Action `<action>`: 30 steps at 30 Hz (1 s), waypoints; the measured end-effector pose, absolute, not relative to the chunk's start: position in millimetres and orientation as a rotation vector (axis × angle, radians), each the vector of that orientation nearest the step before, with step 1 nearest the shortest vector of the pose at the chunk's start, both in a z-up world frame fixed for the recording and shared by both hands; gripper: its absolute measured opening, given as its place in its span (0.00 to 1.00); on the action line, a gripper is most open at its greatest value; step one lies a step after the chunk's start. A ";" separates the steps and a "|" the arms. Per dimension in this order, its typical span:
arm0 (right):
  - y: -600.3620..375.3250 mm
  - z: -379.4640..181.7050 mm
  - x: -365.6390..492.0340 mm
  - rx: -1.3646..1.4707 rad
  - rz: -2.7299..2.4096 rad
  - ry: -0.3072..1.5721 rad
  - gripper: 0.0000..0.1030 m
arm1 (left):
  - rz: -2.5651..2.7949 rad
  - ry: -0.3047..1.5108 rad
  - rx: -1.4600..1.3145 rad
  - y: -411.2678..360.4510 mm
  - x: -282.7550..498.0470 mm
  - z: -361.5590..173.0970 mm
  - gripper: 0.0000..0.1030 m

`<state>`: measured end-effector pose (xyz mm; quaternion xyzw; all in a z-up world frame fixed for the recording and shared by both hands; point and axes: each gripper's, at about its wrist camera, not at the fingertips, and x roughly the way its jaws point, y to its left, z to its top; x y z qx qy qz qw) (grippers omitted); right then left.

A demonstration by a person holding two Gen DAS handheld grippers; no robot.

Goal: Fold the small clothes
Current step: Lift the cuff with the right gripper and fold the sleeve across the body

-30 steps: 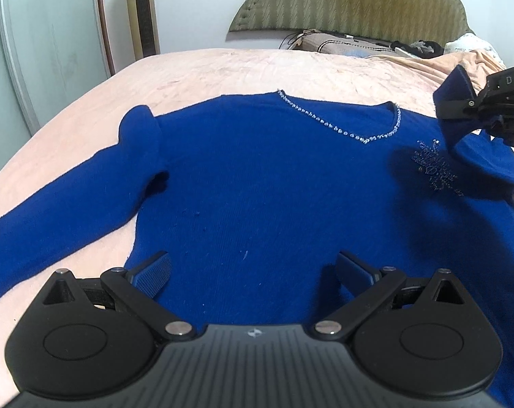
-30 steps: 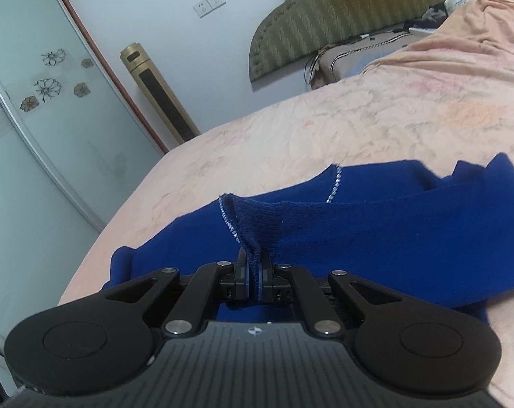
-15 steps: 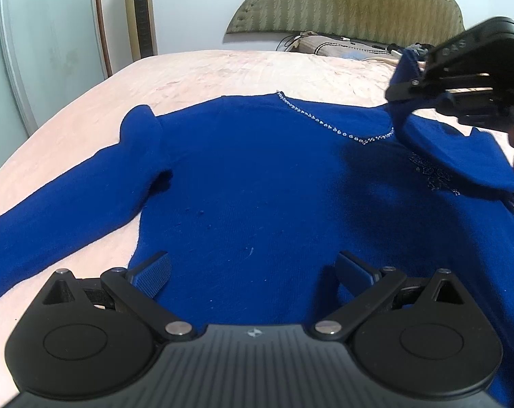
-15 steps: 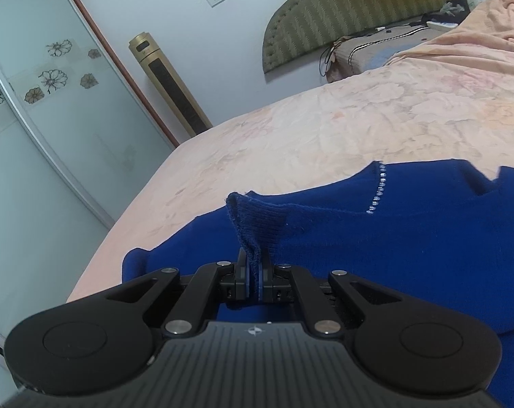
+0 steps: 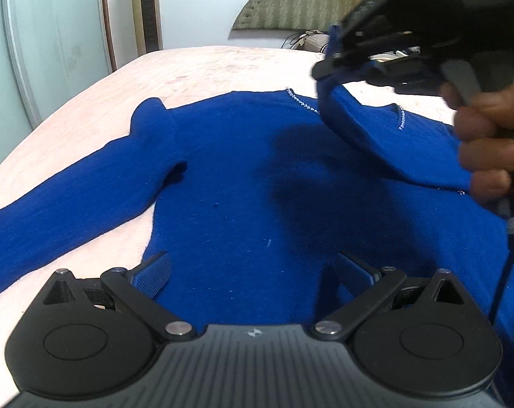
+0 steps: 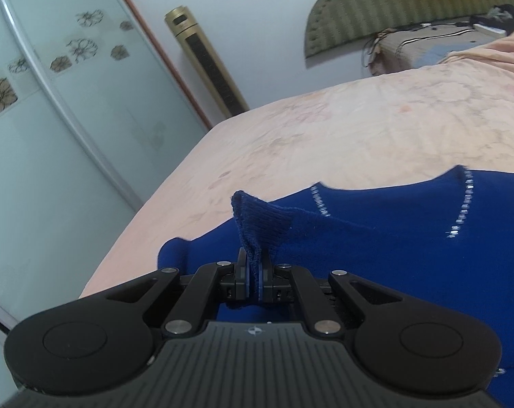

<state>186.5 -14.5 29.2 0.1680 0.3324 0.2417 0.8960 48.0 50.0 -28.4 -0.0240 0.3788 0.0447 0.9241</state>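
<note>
- One blue sweater (image 5: 243, 176) lies flat on a pink bed (image 5: 202, 68), beaded neckline (image 5: 301, 100) toward the headboard (image 5: 291, 6), hem toward the left camera, its long axis running from camera to headboard.
- One sleeve (image 5: 52, 224) stretches out to the left in the left wrist view.
- The right hand-held gripper (image 6: 255, 278) is clenched on the other sleeve's cuff (image 6: 260, 221), lifted above the chest.
- The left hand-held gripper (image 5: 253, 272) hovers over the hem, jaws spread wide, nothing pinched.
</note>
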 end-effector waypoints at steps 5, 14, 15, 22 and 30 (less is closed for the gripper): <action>7.7 24.3 189.2 0.324 0.524 0.713 0.07 | 0.105 0.780 -0.063 58.2 46.1 -28.5 1.00; 29.4 21.0 193.1 0.329 0.562 0.721 0.07 | 0.115 0.785 -0.079 65.7 43.2 -29.2 1.00; 32.7 21.7 193.3 0.324 0.569 0.720 0.07 | 0.115 0.787 -0.080 66.2 43.9 -29.7 1.00; 51.2 18.3 196.3 0.301 0.587 0.742 0.07 | 0.120 0.794 -0.068 67.2 46.7 -32.0 1.00; 60.9 6.6 207.0 0.310 0.567 0.764 0.07 | 0.132 0.800 -0.082 73.5 47.0 -32.3 1.00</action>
